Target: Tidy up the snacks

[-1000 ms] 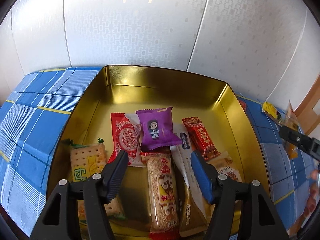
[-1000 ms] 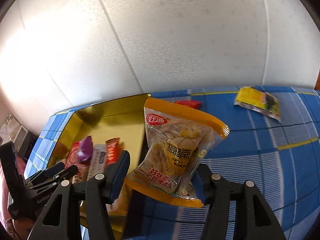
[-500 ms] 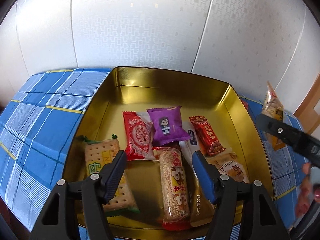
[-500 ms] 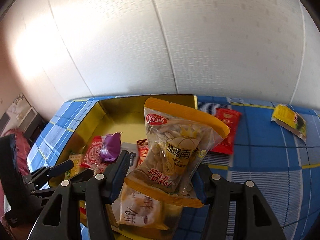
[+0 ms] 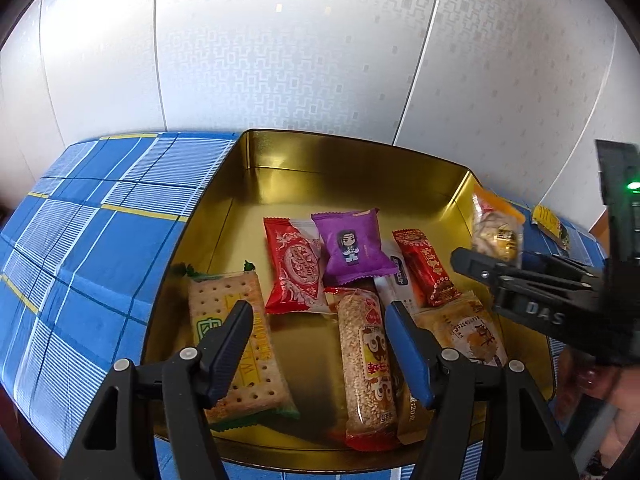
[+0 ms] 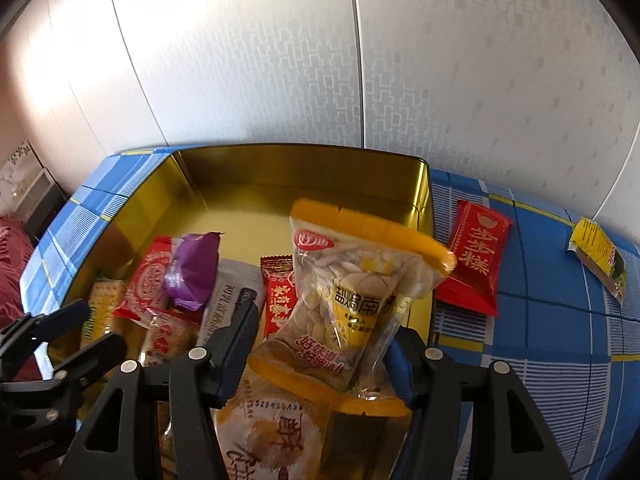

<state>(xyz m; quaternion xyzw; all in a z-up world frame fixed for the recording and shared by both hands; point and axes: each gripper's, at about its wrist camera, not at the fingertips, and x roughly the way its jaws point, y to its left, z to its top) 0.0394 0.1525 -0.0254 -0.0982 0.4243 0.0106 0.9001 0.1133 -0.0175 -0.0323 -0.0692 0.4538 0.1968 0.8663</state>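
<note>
Left wrist view: a blue checked tablecloth [image 5: 100, 240] covers the table, and on it sits one open gold tin [image 5: 352, 176] in front of a white panelled wall [image 5: 280, 60]. Seven packets lie in the tin, counted left to right: one cracker packet [image 5: 236, 344] with green ends, one red-and-white packet [image 5: 296, 268], one purple packet [image 5: 352, 248] resting partly on it, one long sesame bar [image 5: 368, 364], one white sachet [image 5: 400, 280] mostly hidden, one narrow red bar [image 5: 426, 268], and one pale biscuit packet [image 5: 468, 328]. The left gripper [image 5: 320, 344] hovers over the near part of the tin with its jaws wide apart and nothing between them. At the right edge, the right gripper [image 5: 476, 264] reaches in over the tin's right wall.

Right wrist view: the right gripper [image 6: 324, 344] clamps one clear orange-edged bag of pumpkin seeds [image 6: 352, 300], held upright above the tin's right side, over the pale biscuit packet. Two more packets lie outside on the cloth, to the right of the tin: one red packet [image 6: 474, 264] just beside the wall, and one yellow packet [image 6: 598, 256] well apart.
</note>
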